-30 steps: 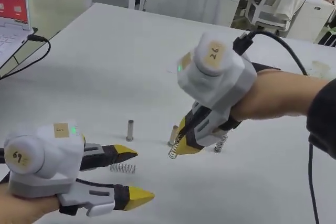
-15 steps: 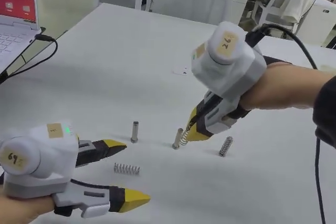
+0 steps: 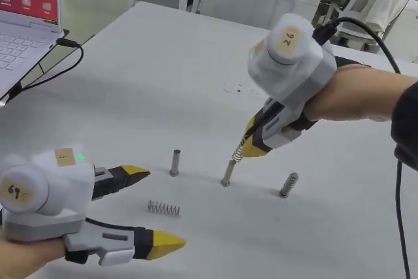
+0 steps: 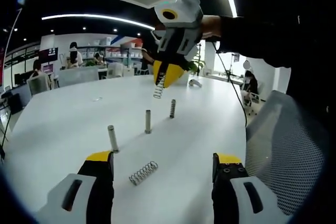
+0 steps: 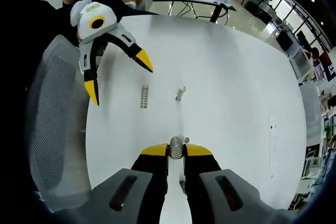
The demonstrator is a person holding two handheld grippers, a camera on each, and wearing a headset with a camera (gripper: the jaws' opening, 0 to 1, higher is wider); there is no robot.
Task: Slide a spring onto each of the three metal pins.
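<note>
Risen off the surface (image 3: 130, 83), the right gripper (image 3: 251, 150), jaws clamped on a spring (image 3: 238, 153), now holds its lower end at the middle pin (image 3: 227, 173), ready to slide on. Nearest, the left gripper (image 4: 163, 157) has its jaws wide apart beside a loose spring (image 3: 163, 208); beyond stand a bare pin (image 3: 175, 163) and a sprung pin (image 3: 288, 185)

Across the surface (image 3: 130, 83) stands a row: the left pin (image 3: 175, 163), the middle pin (image 3: 227, 173), and, furthest right, a standing spring (image 3: 289, 185). The right gripper (image 3: 251, 149) hangs behind and above the middle pin, its held spring (image 3: 238, 153) just over the pin's top. A loose spring (image 3: 163, 208) lies flat in front of the left pin, just ahead of the left gripper (image 5: 123, 86). A laptop (image 3: 26, 24) sits at the far left edge.
</note>
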